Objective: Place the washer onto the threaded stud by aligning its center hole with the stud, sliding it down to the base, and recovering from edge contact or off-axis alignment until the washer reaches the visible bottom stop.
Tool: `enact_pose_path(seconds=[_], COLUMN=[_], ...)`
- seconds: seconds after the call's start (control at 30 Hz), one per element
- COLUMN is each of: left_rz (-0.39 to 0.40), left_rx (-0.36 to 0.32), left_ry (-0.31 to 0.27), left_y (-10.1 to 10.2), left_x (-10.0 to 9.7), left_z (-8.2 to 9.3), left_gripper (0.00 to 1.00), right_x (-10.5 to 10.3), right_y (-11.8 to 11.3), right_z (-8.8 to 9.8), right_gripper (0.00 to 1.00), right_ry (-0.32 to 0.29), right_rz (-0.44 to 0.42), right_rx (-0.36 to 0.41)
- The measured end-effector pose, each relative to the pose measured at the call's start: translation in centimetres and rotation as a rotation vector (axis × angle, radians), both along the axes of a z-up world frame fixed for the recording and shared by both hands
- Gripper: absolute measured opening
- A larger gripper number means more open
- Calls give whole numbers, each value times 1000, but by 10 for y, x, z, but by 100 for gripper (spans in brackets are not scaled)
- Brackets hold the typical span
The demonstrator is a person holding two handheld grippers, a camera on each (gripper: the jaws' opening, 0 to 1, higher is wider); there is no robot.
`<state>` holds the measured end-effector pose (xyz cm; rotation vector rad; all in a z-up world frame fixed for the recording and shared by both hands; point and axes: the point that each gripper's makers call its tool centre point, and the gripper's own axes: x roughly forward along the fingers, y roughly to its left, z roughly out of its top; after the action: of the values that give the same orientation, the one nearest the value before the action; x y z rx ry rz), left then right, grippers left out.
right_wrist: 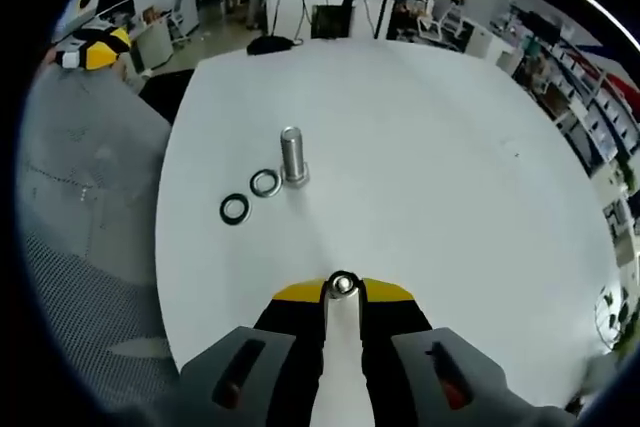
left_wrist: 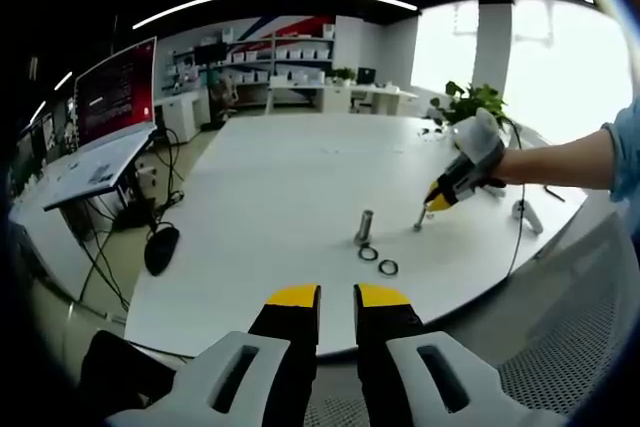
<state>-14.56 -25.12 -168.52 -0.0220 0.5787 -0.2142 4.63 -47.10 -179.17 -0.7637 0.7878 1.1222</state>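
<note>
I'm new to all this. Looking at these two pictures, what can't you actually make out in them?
- The threads on the upright silver metal stud: too small in both views.
- Whether the small silver ring at the right gripper tips is a washer or a nut: right gripper view, jaws hide part of it.
- What the two dark flat rings beside the stud are made of: too small.
- Whether the left gripper is fully shut: narrow gap, nothing between.

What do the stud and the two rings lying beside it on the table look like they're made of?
The stud looks like bare metal: silvery grey with a bright sheen down its side. The nearer ring looks like the same silvery metal. The farther ring is dark and dull, perhaps blackened metal or rubber; the look leaves that open.
</note>
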Motion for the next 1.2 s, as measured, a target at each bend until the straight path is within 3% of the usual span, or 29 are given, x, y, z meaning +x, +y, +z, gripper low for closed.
enact_pose_path(seconds=[0.53, 1.2], left_rz=[-2, 2], left_rx=[-1, -3], left_ry=[-2, -6], left_y=[-1, -1], left_x=[0, 0], left_z=[1, 1], left_gripper=[11, 11], right_x=[-4, -19], right_y=[-2, -13], right_z=[-10, -46], right_gripper=[14, 13], right_ry=[11, 74], right_rz=[72, 74], right_rx=[-96, -156])
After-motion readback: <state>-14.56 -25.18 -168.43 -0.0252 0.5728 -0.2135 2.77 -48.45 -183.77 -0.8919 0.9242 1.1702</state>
